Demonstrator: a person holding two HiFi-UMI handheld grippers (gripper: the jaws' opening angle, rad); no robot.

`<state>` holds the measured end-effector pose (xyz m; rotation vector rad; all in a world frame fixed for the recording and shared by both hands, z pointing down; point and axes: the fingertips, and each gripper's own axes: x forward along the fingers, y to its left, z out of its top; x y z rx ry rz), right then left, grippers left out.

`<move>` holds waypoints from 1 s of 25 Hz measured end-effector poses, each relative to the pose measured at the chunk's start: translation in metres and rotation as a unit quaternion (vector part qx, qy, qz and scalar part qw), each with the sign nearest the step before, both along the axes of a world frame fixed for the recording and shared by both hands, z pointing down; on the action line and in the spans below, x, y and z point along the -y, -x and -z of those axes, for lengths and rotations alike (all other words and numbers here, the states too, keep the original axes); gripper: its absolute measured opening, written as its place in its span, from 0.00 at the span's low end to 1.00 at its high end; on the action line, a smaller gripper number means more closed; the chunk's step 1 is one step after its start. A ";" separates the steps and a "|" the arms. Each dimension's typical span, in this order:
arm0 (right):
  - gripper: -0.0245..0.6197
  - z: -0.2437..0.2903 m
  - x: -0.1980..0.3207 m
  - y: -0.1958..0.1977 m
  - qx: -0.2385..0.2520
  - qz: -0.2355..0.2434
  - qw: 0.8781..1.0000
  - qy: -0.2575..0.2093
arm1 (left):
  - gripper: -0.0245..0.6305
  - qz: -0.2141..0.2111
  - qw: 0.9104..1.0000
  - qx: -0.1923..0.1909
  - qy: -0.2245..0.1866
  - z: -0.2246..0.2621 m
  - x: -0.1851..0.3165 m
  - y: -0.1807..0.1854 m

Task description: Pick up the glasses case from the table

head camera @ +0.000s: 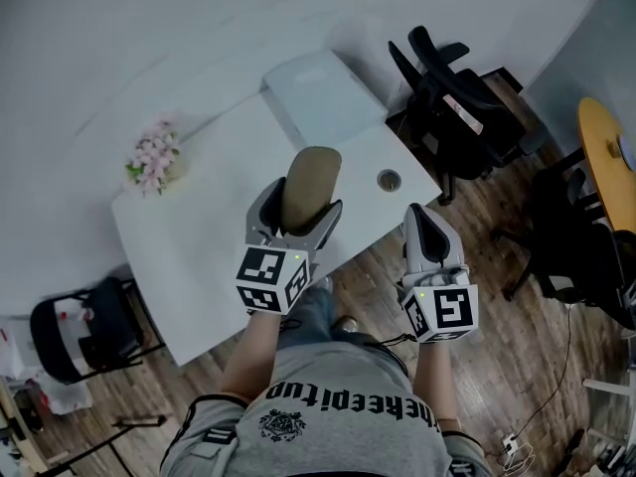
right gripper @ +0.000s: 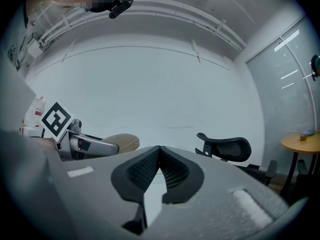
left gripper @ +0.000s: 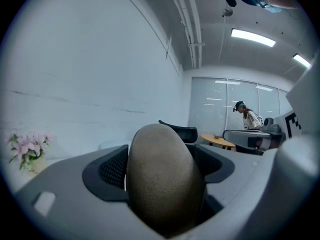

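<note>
A tan, rounded glasses case [head camera: 308,182] is held up off the white table [head camera: 199,237], clamped between the jaws of my left gripper [head camera: 296,215]. In the left gripper view the case [left gripper: 162,181] fills the gap between the dark pads [left gripper: 112,170] and points up toward the wall. My right gripper [head camera: 425,229] hovers at the table's right front corner with its jaws together and nothing in them. The right gripper view shows its tips [right gripper: 159,156] meeting, and the case [right gripper: 122,143] in the left gripper [right gripper: 107,147] at the left.
A vase of pink flowers [head camera: 154,159] stands at the table's left end. A pale flat box [head camera: 323,95] lies at the far end, and a round cable hole [head camera: 389,179] is near the right edge. Black office chairs [head camera: 452,107] stand to the right, another [head camera: 84,336] at lower left.
</note>
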<state>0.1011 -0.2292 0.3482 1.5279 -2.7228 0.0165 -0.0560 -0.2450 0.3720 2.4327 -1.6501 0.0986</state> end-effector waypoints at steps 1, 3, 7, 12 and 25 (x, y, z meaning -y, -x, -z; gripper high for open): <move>0.04 0.001 -0.001 0.001 -0.001 0.002 1.000 -0.002 | 0.70 0.003 1.000 0.000 -0.005 0.003 -0.002 0.001; 0.04 0.003 -0.004 0.002 -0.002 0.007 1.000 -0.005 | 0.70 0.008 1.000 -0.001 -0.016 0.009 -0.008 0.004; 0.04 0.006 -0.011 0.007 -0.003 0.016 1.000 -0.011 | 0.70 0.019 0.999 -0.001 -0.036 0.021 -0.019 0.009; 0.04 0.011 -0.019 0.011 -0.006 0.024 1.000 -0.018 | 0.70 0.033 0.997 -0.002 -0.063 0.035 -0.033 0.018; 0.04 0.020 -0.039 0.021 -0.005 0.035 0.999 -0.032 | 0.70 0.064 0.992 0.003 -0.112 0.059 -0.064 0.039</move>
